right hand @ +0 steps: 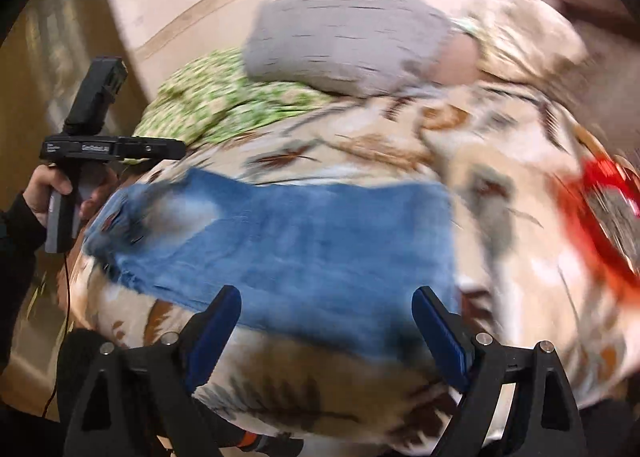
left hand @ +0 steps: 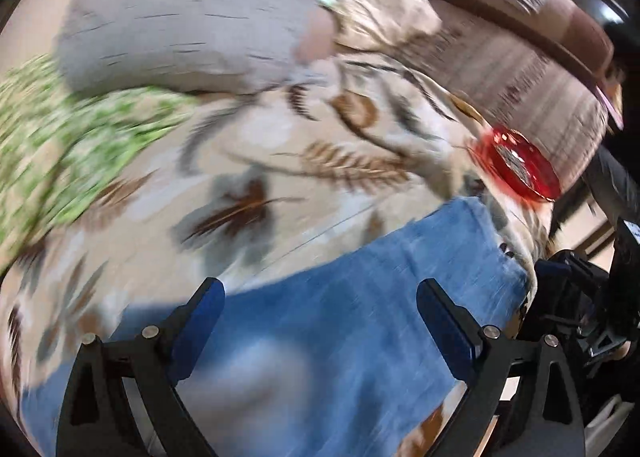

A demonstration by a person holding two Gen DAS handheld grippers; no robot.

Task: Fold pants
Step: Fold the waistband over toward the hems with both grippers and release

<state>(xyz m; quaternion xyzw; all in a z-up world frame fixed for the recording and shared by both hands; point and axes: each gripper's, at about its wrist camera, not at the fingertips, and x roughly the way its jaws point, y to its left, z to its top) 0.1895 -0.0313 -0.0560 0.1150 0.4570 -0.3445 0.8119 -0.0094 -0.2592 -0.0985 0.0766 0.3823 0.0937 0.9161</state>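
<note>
One bed (right hand: 500, 241) with a leaf-print cover; one pair of blue pants (right hand: 304, 225) lies flat on it – below and ahead of both hand-held grippers. Left hand-held gripper (left hand: 320, 321) and right hand-held gripper (right hand: 326, 321) – two, spread, pinching nothing.

blue pants (right hand: 304, 229) flat on a leaf-print bedspread (right hand: 500, 257), wide-open empty right gripper (right hand: 326, 321) above the near edge

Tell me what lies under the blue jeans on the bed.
The blue jeans lie flat on a beige leaf-print bedspread, which shows all around them. Whatever sits directly beneath the denim is covered and cannot be seen.
</note>
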